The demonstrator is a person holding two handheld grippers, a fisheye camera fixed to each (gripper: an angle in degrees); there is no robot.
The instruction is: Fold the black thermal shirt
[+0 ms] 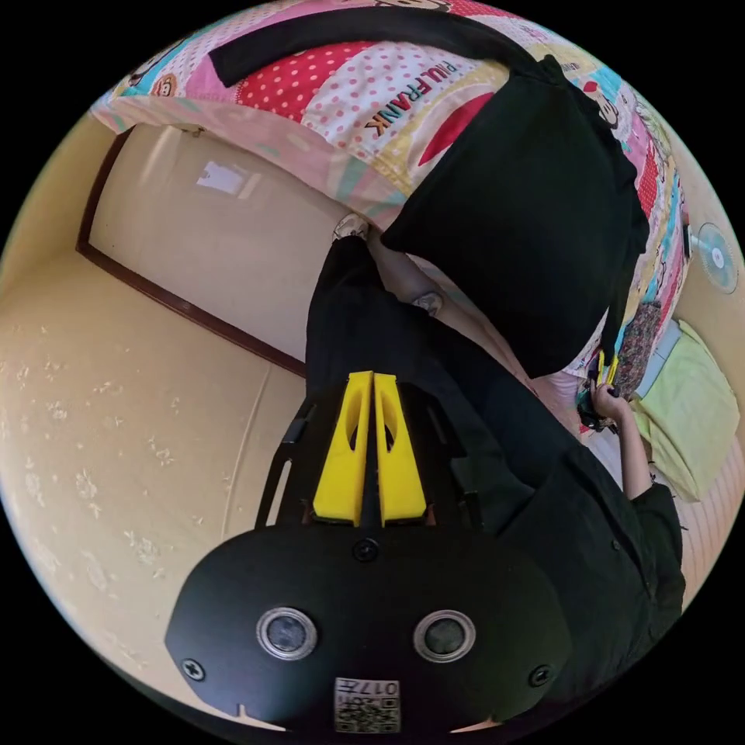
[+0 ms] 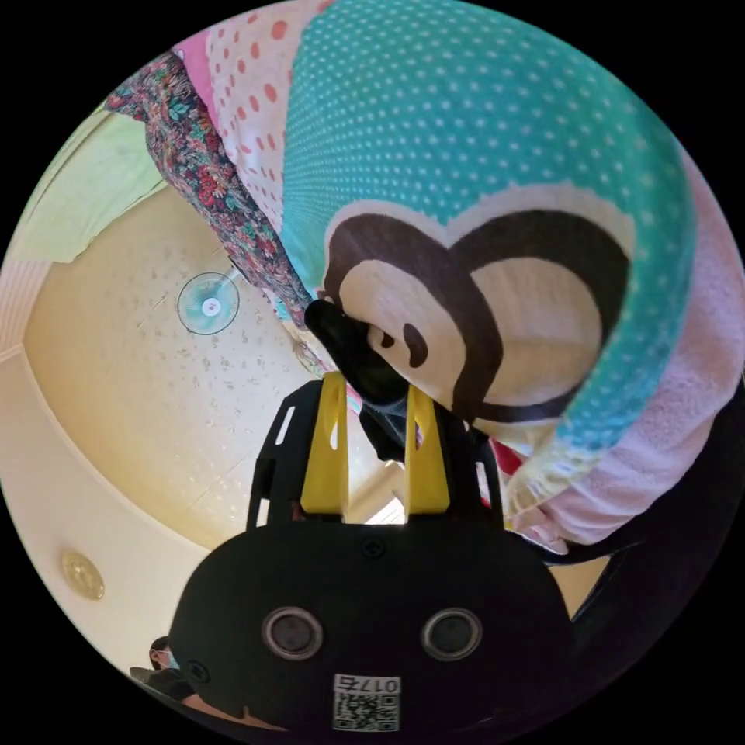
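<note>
On the patterned bed [image 1: 403,101] lay the black thermal shirt [image 1: 528,233]. The left hand-held gripper [image 1: 371,388] was closed, empty; the right hand-held gripper [image 2: 372,396], narrowly parted at 6 o'clock, should have clamped the hem squarely.

A bright patchwork cartoon-print bedspread [image 1: 365,101] covers the bed, a monkey face printed on its teal dotted patch [image 2: 481,155]. A dark floral cloth [image 2: 209,194] lies beside a pale green pillow [image 1: 691,403]. A small teal round fan [image 2: 207,303] is seen nearby.
</note>
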